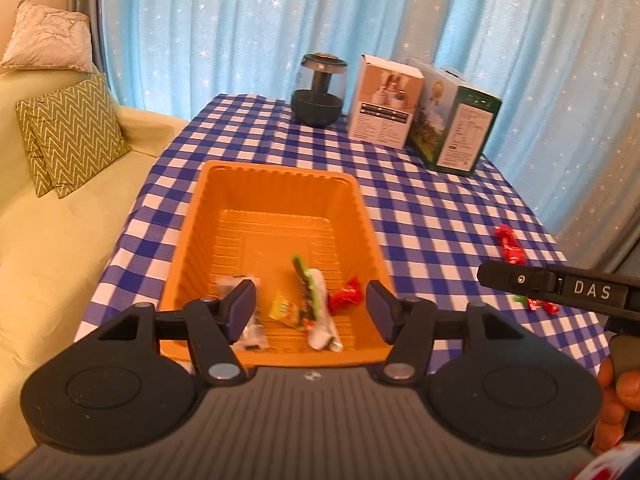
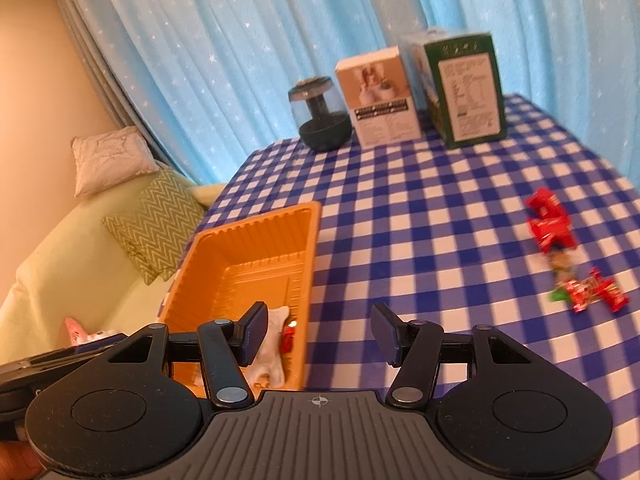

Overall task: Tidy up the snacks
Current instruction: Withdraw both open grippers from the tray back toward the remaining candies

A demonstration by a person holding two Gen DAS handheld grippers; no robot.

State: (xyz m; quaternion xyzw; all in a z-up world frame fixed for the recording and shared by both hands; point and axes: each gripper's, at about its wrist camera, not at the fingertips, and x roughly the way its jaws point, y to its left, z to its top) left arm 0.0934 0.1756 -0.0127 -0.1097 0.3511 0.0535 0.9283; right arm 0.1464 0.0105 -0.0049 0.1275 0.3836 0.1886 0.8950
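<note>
Showing a table under a blue-and-white checked cloth (image 1: pixel 440 216), seen from two hand-held grippers.

Left gripper (image 1: pixel 311 312): jaws apart, nothing between the pads, hovering over the near end of an orange plastic tray (image 1: pixel 280 200). Inside the tray, near its front wall: a black-and-white wrapped snack (image 1: pixel 250 334) at the left, a small yellow packet (image 1: pixel 285 311), a long green-and-white wrapper (image 1: pixel 316 304) lying lengthwise, and a red wrapped candy (image 1: pixel 345 298) at the right. Far half of the tray bare.

Right gripper (image 2: pixel 318 334): jaws likewise apart and holding nothing, poised over the cloth just right of the tray (image 2: pixel 224 248), with one finger (image 2: pixel 256 330) overlapping the tray's right wall. Part of this gripper also visible at the right edge of the left view, held by a hand (image 1: pixel 614 396).

Still loose on the cloth, well to the right of the tray: a red wrapped snack (image 2: pixel 550 226) farther back, and a small cluster of red-and-green candies (image 2: pixel 588 292) nearer, the two groups close to each other.

At the table's far edge, in a row: a dark round jar with a clear dome (image 1: pixel 318 90), a white box (image 1: pixel 384 102), and a green box (image 1: pixel 456 120) touching it. Behind, a pale blue curtain with white stars (image 1: pixel 260 20). To the left, a light green sofa (image 1: pixel 60 260) with a zigzag cushion (image 1: pixel 72 134) and a white cushion (image 1: pixel 50 38).
</note>
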